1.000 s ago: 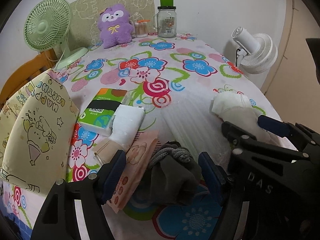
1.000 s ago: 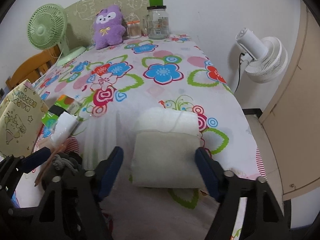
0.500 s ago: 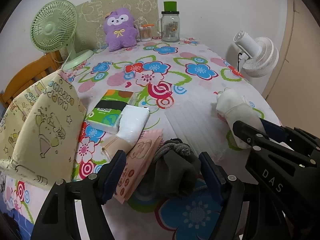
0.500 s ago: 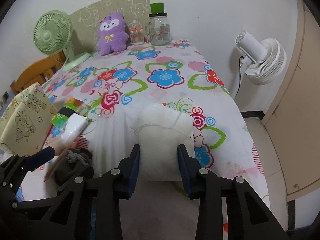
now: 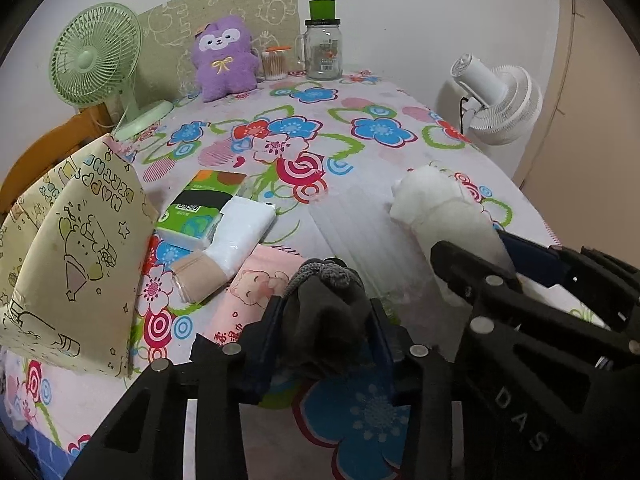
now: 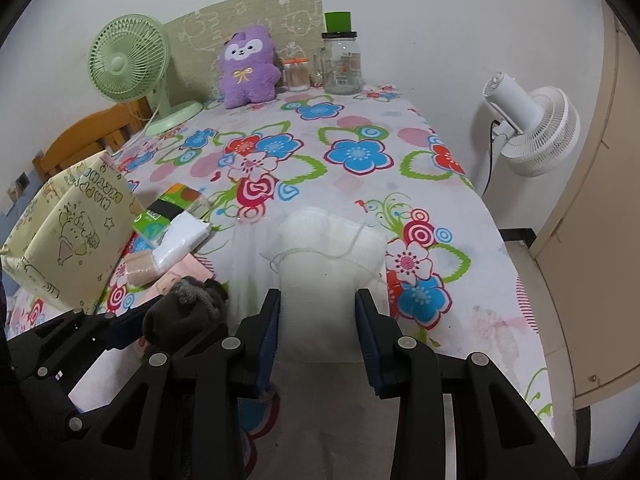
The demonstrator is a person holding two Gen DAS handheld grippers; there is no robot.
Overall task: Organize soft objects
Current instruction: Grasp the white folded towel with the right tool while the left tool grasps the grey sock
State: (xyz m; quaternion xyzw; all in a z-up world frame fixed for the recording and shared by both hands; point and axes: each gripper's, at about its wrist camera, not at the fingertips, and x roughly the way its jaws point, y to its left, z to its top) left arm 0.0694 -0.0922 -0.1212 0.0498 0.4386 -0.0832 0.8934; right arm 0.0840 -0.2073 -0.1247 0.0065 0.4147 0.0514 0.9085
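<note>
A dark grey knitted sock bundle (image 5: pixel 320 280) lies at the near edge of the flowered tablecloth (image 5: pixel 360 128). My left gripper (image 5: pixel 326 310) is around it, its jaws closing, and both blue pads press into its sides. To the right, my right gripper (image 6: pixel 317 300) is shut on a white folded cloth (image 6: pixel 328 240), whose far end sticks out past the fingertips. The left wrist view shows that white cloth (image 5: pixel 436 208) tilted up from the table. In the right wrist view the grey bundle (image 6: pixel 184 308) sits at lower left.
A cream paper gift bag (image 5: pixel 72 248) stands at the left. Beside it lie a green tissue pack (image 5: pixel 200 208), a white packet (image 5: pixel 244 228), a beige roll (image 5: pixel 198 276) and a pink packet (image 5: pixel 256 288). At the back: purple plush (image 5: pixel 224 60), green fan (image 5: pixel 96 60), glass jar (image 5: pixel 322 52). A white fan (image 5: pixel 500 100) stands off the right edge.
Both grippers went from wide open to closed: the right one first, on the white cloth, raising it slightly; the left one just now, on the grey bundle.
</note>
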